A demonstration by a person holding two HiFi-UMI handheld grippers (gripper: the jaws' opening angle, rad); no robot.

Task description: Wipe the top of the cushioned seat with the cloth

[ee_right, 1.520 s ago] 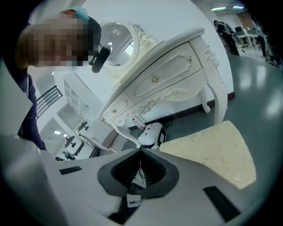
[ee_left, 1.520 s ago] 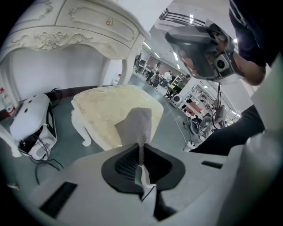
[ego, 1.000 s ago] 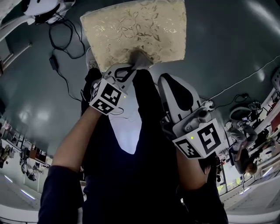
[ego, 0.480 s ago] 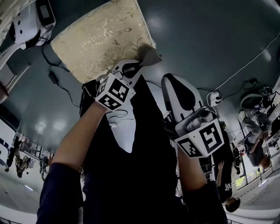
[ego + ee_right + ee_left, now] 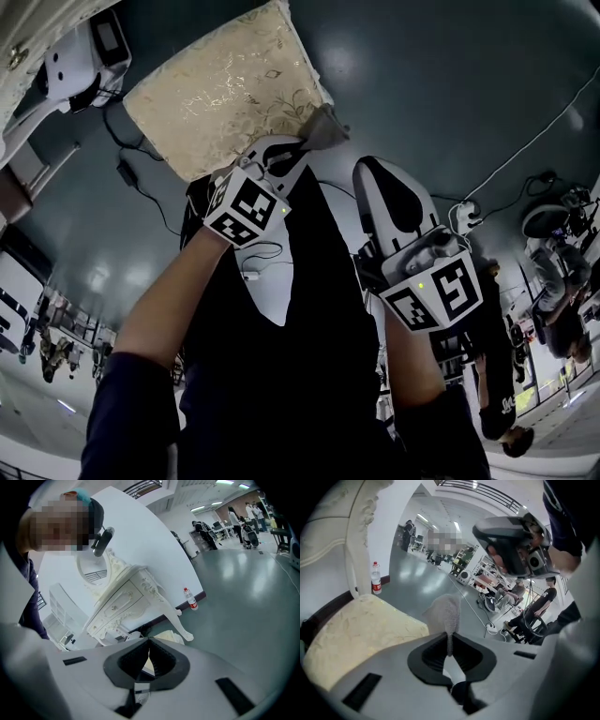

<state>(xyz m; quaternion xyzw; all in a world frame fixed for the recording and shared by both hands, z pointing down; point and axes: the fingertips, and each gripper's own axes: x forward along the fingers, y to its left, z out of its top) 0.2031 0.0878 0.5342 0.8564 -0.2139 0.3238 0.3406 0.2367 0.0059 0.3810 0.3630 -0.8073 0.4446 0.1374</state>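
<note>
The cushioned seat (image 5: 225,89), cream with a gold leaf pattern, lies at the top of the head view and at the lower left of the left gripper view (image 5: 361,630). My left gripper (image 5: 298,145) is shut on a grey cloth (image 5: 325,125). The cloth (image 5: 445,613) sticks out past the jaw tips just off the seat's near right corner, over the floor. My right gripper (image 5: 371,169) is held lower and to the right, apart from the seat, shut with nothing in it (image 5: 149,644). The left gripper view shows it held up in a hand (image 5: 515,545).
A white ornate dressing table (image 5: 126,602) stands by the wall with a water bottle (image 5: 190,598) beside its leg. Black cables (image 5: 141,173) and a white device (image 5: 84,56) lie on the grey floor left of the seat. A power strip (image 5: 464,216) lies right. People sit in the background.
The left gripper and cloth have slid from the middle of the seat's near edge to just past its right corner. The head view has swung, so the seat now sits further left.
</note>
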